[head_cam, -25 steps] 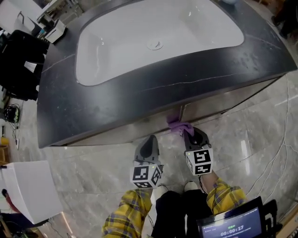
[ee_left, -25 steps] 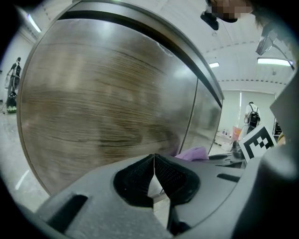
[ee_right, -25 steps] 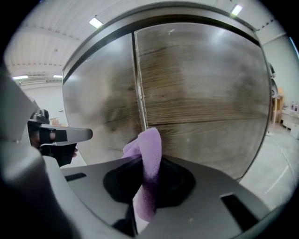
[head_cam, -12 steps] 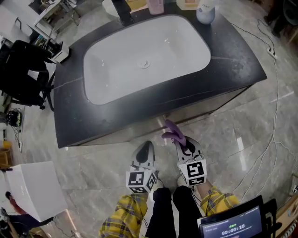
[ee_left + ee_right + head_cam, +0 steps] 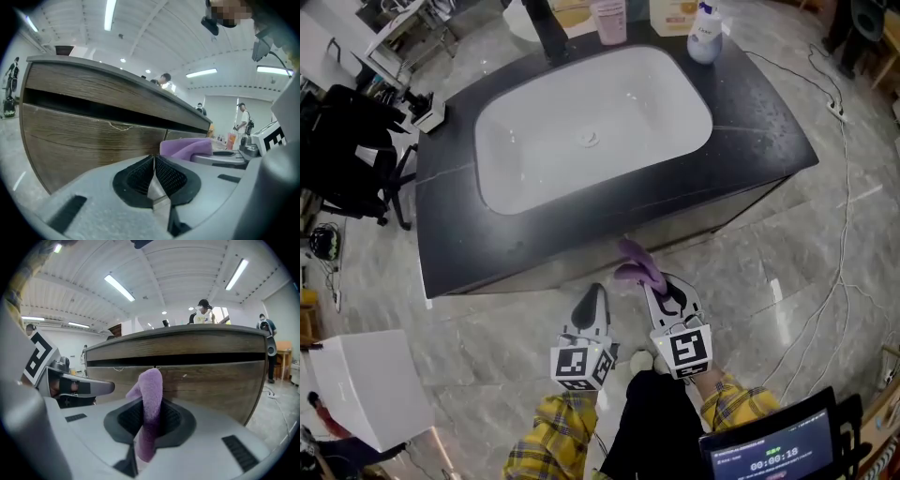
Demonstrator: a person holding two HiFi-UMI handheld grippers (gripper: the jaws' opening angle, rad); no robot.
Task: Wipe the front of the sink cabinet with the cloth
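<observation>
Right tool [image 5: 149,420] clamps purple cloth [image 5: 151,394] before sink cabinet [image 5: 215,376].

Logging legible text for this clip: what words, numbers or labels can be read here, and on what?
"00:00:19", as far as it reads, on the screen at the bottom edge.
Bottle behind the sink: print too small to read.
Two marker cubes: square patterns only, no words.

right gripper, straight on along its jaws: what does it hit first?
Most likely the wooden cabinet front, just below the dark gap. The purple cloth clamped in the right gripper sticks out ahead, so it would touch before the jaws. Remaining gap is unclear.
</observation>
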